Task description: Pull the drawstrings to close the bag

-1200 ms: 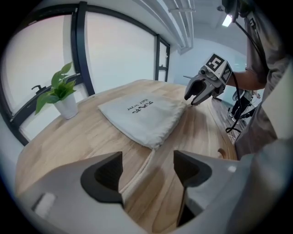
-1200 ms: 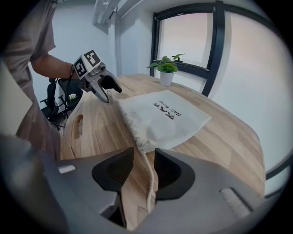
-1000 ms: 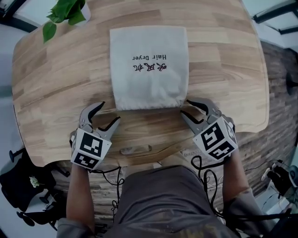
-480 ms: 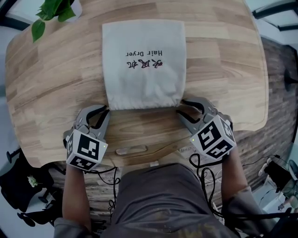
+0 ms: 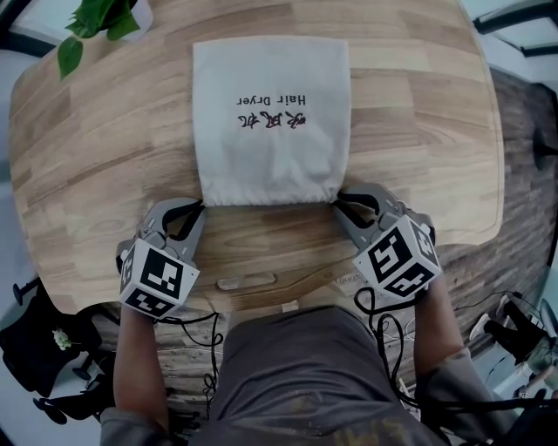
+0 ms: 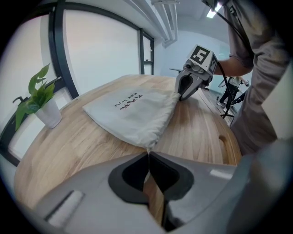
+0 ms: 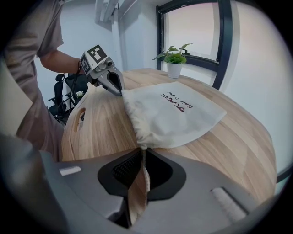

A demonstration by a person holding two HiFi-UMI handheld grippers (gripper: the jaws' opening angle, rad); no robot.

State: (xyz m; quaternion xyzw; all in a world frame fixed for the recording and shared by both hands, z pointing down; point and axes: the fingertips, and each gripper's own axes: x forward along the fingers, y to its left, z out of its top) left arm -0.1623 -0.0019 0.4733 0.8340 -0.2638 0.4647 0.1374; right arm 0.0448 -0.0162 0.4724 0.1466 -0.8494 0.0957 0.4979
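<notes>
A white cloth bag (image 5: 270, 122) printed "Hair Dryer" lies flat on the round wooden table (image 5: 418, 113), its gathered mouth toward me. My left gripper (image 5: 198, 207) is at the mouth's left corner, its tips (image 6: 148, 153) shut on the left drawstring. At the right corner is my right gripper (image 5: 339, 201). Its jaws have just been closing and now pinch the right drawstring (image 7: 143, 168), which hangs between them. The bag (image 6: 132, 112) stretches toward the right gripper (image 6: 181, 95) in the left gripper view. In the right gripper view the bag (image 7: 176, 114) runs toward the left gripper (image 7: 118, 90).
A potted plant (image 5: 96, 22) stands at the table's far left edge; it is also the potted plant (image 6: 42, 103) and the potted plant (image 7: 174, 61). A handle slot (image 5: 248, 281) is cut near the table's front edge. My body is right behind that edge.
From a second ago my left gripper went forward to the bag's left corner and shut there. My right gripper's jaws closed at the right corner in the last half second.
</notes>
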